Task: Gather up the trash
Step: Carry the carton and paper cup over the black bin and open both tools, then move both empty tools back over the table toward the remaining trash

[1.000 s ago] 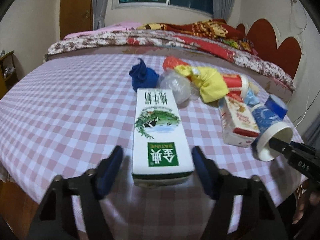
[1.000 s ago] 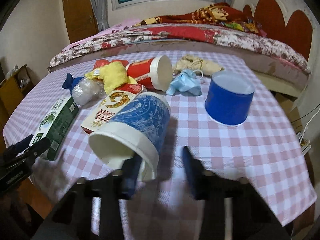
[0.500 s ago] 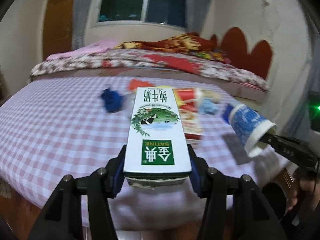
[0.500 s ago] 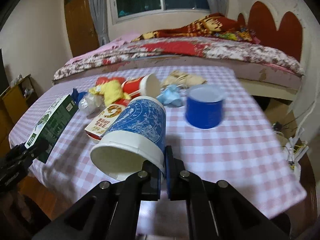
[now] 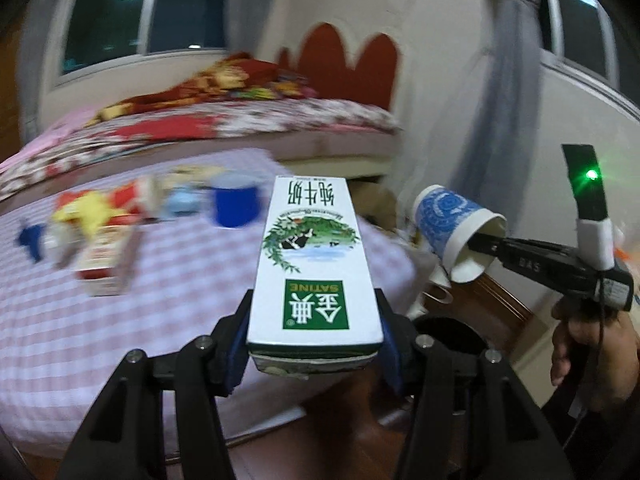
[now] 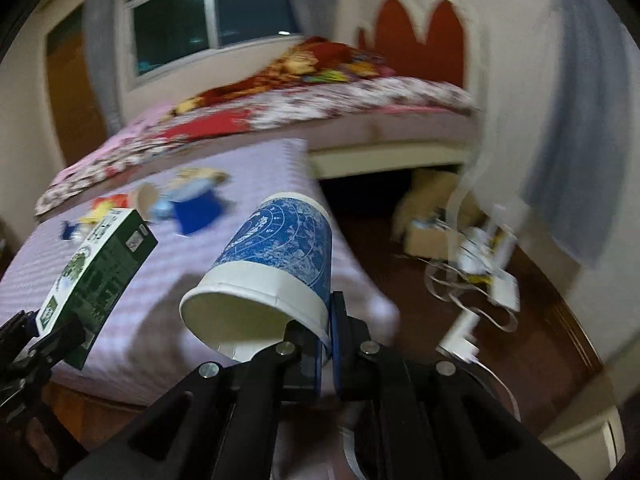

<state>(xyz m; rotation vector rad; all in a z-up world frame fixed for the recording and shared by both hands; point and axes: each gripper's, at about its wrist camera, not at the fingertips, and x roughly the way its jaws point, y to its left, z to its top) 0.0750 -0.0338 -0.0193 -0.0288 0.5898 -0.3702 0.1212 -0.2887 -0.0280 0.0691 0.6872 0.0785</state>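
- Left gripper (image 5: 314,346) at bottom centre of the left wrist view, both fingers pressed on the sides of a milk carton (image 5: 314,268); closed down to the carton's width.
- Carton held lengthwise, pointing away from the camera, in the air, white top face with green label up. Carton fills the centre of the frame.
- Same carton shows at left edge of the right wrist view (image 6: 98,270), dark green side face visible, tilted, with the left gripper's black fingers at its lower end.
- Right gripper (image 6: 326,338) at bottom centre of the right wrist view, fingers nearly together, pinching the rim wall of a blue-patterned paper cup (image 6: 276,264); one finger inside the mouth, one outside.
- Cup lies on its side in the air, white mouth toward the camera, lower centre of frame.
- In the left wrist view the cup (image 5: 456,226) sits at right of centre, right gripper's finger poking into its mouth.
- Table with pink checked cloth (image 5: 80,320) at left, blurred. On it, upper left: a solid blue cup (image 5: 234,204), a red and white box (image 5: 106,258), yellow scrap (image 5: 94,210), small dark blue scrap (image 5: 32,238).
- Dark round bin opening (image 5: 448,336) below right of the carton, partly hidden.
- Bed with floral cover (image 6: 280,108) behind the table, upper centre.
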